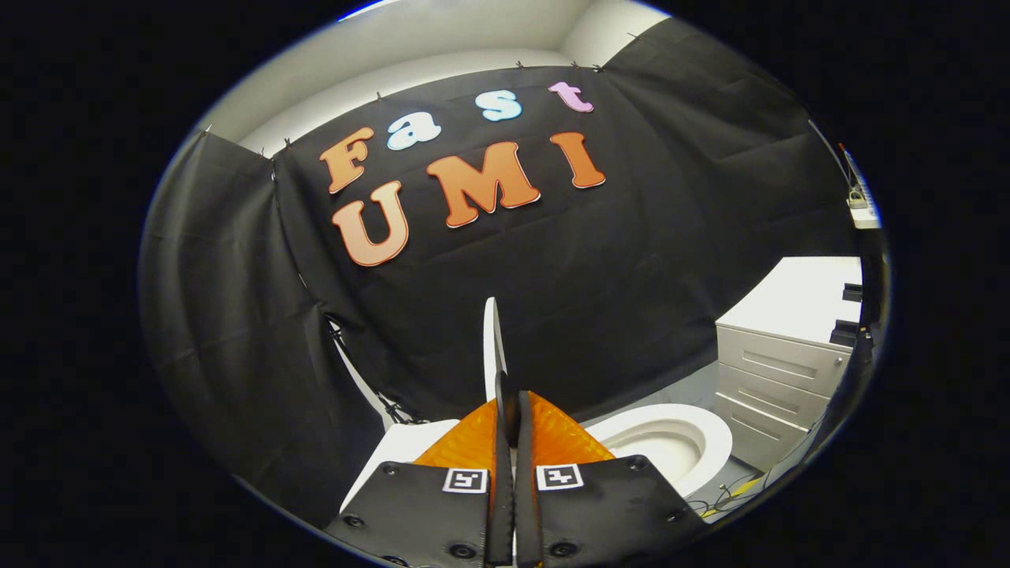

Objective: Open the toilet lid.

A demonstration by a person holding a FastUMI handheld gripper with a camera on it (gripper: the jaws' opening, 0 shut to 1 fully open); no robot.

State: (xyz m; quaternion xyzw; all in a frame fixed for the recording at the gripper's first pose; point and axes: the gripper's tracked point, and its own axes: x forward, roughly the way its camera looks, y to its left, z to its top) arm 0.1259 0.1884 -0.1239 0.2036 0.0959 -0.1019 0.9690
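Black cloth [237, 331] hangs over the left and centre of the frame, with pale wall [442, 47] above it at the top; low centre, the tank [402, 450] sits just left of the fingers; the gripper [509, 402] is clamped on the lid [491, 339], which stands upright, edge-on, rising beyond the fingertips; to the lower right the seat [710, 442] rings the open bowl [667, 454]; right of it stands a white drawer unit [781, 363]; cables [726, 497] lie on the floor beside.
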